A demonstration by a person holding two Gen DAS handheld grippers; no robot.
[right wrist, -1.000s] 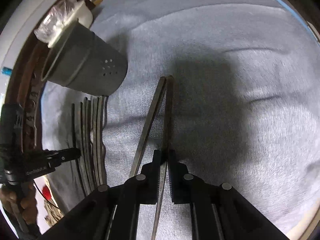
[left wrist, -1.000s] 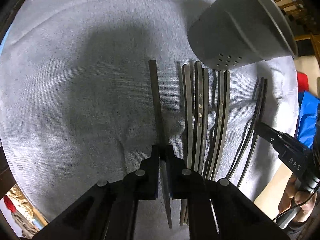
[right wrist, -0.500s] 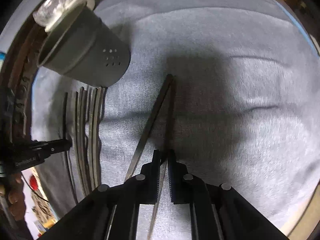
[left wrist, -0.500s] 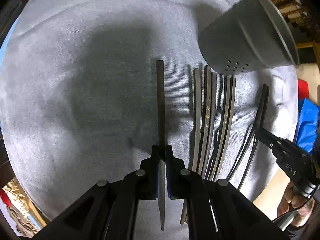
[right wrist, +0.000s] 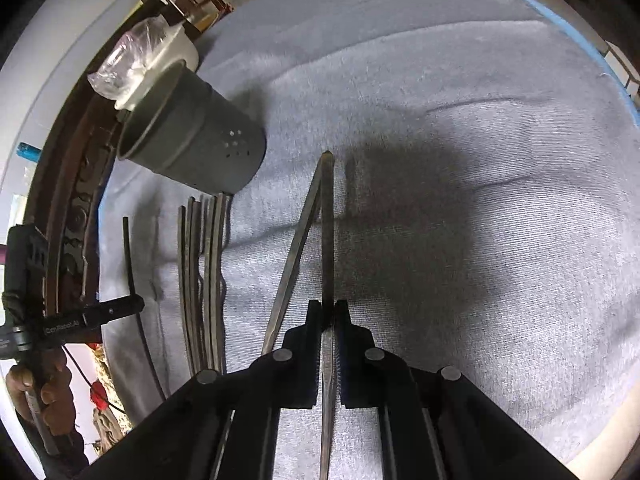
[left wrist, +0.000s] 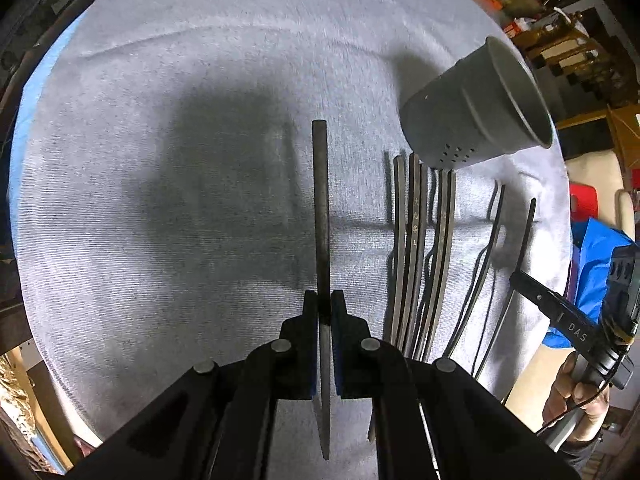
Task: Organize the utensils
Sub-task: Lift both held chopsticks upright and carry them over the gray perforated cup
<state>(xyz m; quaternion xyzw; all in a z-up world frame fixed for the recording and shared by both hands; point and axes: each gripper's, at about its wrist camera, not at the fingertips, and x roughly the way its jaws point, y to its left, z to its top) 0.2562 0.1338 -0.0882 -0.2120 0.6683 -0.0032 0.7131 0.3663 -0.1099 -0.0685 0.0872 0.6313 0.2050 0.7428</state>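
A: What do the left gripper (left wrist: 324,312) fingers (left wrist: 307,312) have?

B: They are clamped on a single dark chopstick (left wrist: 321,216), pinched edge-on between the pads. It points straight ahead, raised over the grey cloth (left wrist: 160,240) on the table, and its other end runs back under the gripper.

A: And the right gripper (right wrist: 327,316)?

B: Its fingers (right wrist: 313,320) are closed on a pair of chopsticks (right wrist: 327,232). The two sticks meet at the far tip and spread apart toward the gripper; one passes between the pads, the other slants off to the left of them.

A: Beyond that?

B: A row of dark chopsticks (left wrist: 416,248) lies side by side on the cloth, between the two grippers. At the far end of that row stands a grey holder cup (left wrist: 476,108) with small holes near its base. Behind it, in the right wrist view, a white container (right wrist: 160,64) with crinkled plastic sits at the cloth's edge.
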